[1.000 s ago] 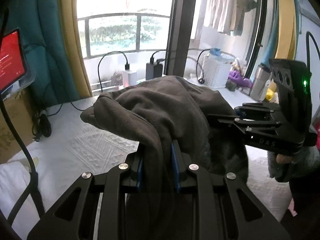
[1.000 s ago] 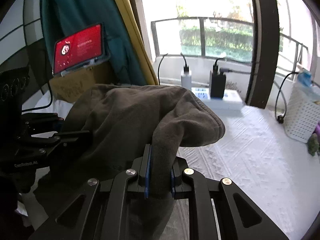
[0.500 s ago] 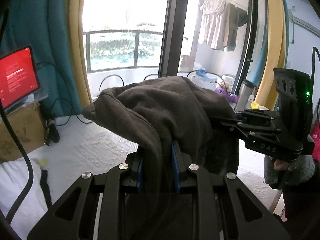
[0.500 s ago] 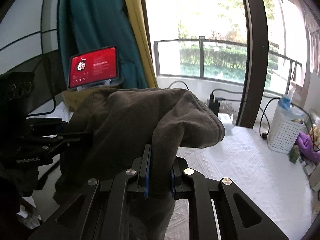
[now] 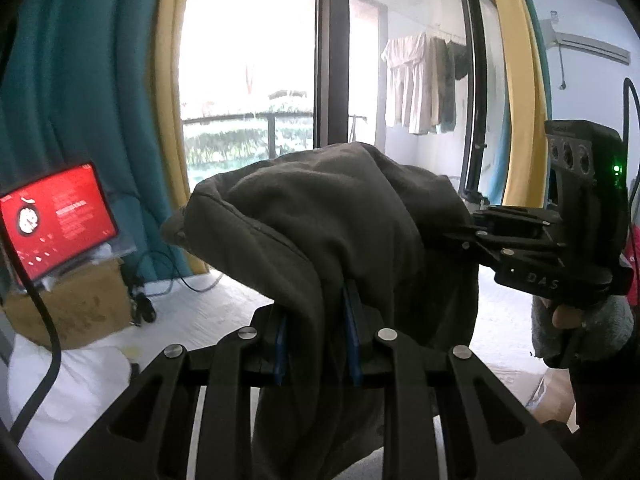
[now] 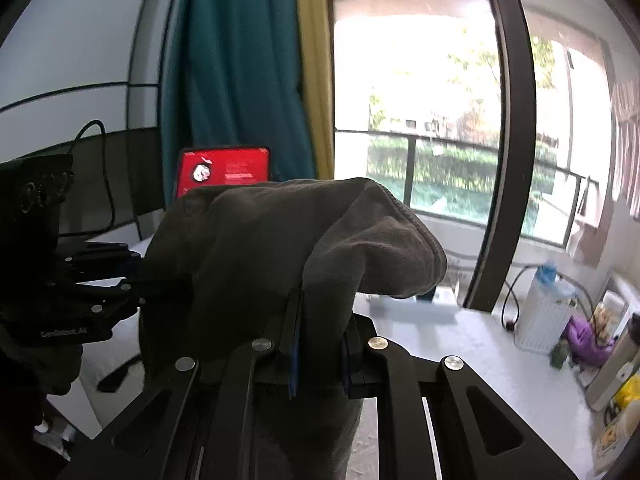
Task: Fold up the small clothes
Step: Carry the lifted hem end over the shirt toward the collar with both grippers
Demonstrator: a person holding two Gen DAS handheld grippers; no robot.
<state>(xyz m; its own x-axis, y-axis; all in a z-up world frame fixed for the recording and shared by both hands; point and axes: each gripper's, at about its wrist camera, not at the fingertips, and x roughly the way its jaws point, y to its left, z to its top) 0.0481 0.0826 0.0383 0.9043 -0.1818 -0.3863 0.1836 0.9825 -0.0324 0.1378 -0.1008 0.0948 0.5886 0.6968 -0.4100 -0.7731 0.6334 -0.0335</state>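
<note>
A dark grey garment (image 5: pixel 328 208) hangs in the air between both grippers, well above the white textured bedcover (image 5: pixel 224 312). My left gripper (image 5: pixel 318 340) is shut on one bunched edge of it, cloth spilling over the blue pads. My right gripper (image 6: pixel 320 352) is shut on the garment (image 6: pixel 280 236) at its other edge, and shows at the right of the left wrist view (image 5: pixel 472 228), held by a hand in a grey sleeve (image 5: pixel 576 320). The left gripper appears at the left of the right wrist view (image 6: pixel 136 276). The garment's lower part hangs hidden behind the fingers.
A red-screened tablet (image 5: pixel 56 220) sits on a cardboard box (image 5: pixel 76 308) at the left, with cables beside it. Teal and yellow curtains frame the balcony window (image 5: pixel 248 100). A white basket (image 6: pixel 544 312), purple toy and bottles stand at the right of the bedcover.
Both grippers have risen together with the garment held between them, and both views have tilted upward, so the bedcover has dropped lower in frame. Both grips are unchanged.
</note>
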